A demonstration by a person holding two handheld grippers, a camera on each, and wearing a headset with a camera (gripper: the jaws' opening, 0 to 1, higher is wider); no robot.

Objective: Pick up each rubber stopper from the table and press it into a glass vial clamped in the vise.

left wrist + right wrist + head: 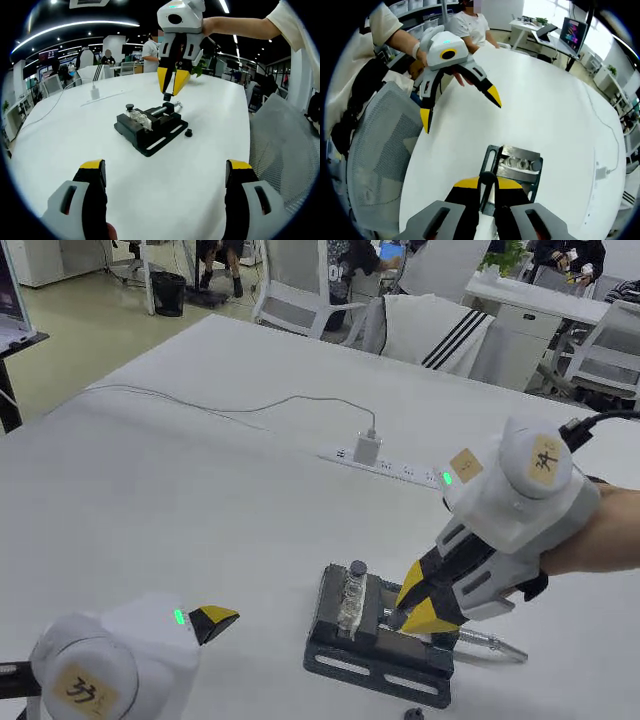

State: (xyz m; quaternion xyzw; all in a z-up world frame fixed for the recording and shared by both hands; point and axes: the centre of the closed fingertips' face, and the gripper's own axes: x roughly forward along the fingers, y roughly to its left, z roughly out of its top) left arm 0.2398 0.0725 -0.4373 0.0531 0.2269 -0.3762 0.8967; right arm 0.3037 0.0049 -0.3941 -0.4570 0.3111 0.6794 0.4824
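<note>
A black vise [375, 665] near the table's front edge clamps a row of clear glass vials [350, 602]. The far vial carries a black rubber stopper [358, 568]. My right gripper [412, 612] hangs just right of the vials over the vise, shut on a small black stopper [487, 179]. From the left gripper view the same gripper [170, 90] shows above the vise [150, 127], with the stopper [167, 97] at its tips. Another loose stopper [188, 133] lies on the table beside the vise. My left gripper [165, 172] stands open, holding nothing, low and left of the vise.
A white power strip [390, 467] with a plugged charger [367, 450] and a grey cable lies across the table's middle. The vise's metal handle [490, 645] sticks out to the right. Chairs [430, 330] stand at the far edge, and people sit beyond.
</note>
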